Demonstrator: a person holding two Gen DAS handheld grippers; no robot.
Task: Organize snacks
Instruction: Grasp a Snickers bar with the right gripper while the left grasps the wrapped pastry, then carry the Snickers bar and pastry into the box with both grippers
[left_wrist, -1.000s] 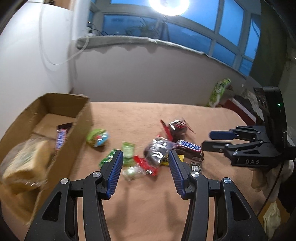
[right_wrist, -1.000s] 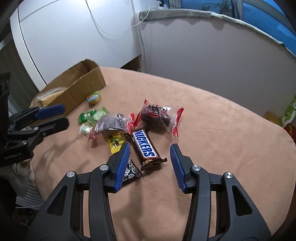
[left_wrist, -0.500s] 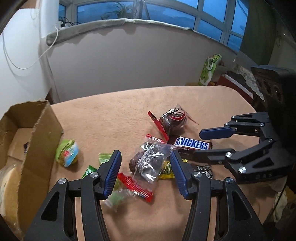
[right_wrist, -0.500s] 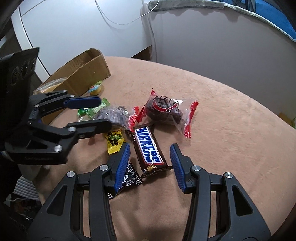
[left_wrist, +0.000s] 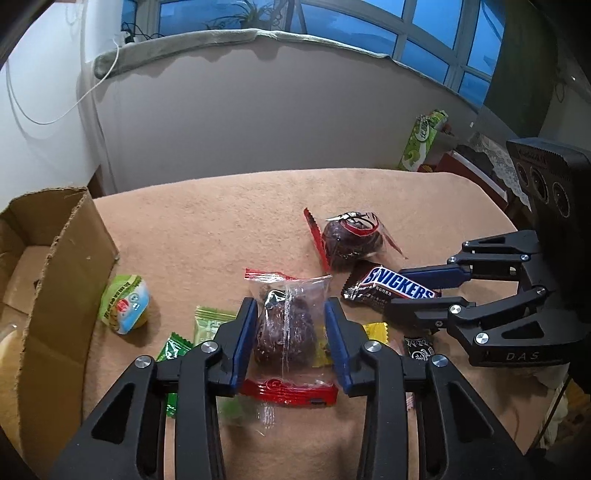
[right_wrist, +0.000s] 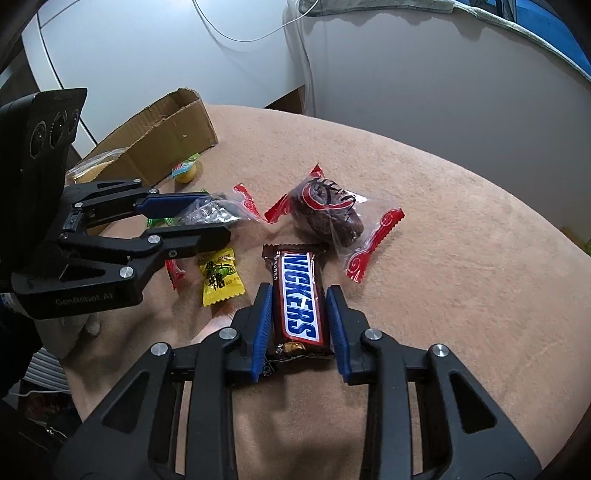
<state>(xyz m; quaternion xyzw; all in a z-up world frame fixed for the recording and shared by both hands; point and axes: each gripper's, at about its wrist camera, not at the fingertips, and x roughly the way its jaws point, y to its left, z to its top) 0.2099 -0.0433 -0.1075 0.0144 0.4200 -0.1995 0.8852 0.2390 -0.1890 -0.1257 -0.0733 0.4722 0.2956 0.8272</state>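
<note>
My left tongs (left_wrist: 290, 332) are matt black plastic with ribbed blue pads and shiny metal screws. The cake wrapper (left_wrist: 286, 317) is clear, glossy, crinkled film. The Snickers bar (right_wrist: 299, 295) wrapper gleams. The counter (right_wrist: 443, 258) wears fuzzy matt cloth; the box (left_wrist: 66, 266) is rough cardboard.

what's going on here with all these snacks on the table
A person is sorting snacks with two handheld grippers. The left gripper straddles a clear-wrapped dark cake, fingers close at each side, while the right gripper straddles the Snickers bar the same way. Whether either has clamped yet is hard to tell. A second wrapped cake, a yellow candy, a jelly cup and green candies lie loose on the tan cloth. The cardboard box sits to the left, already holding some items.
</note>
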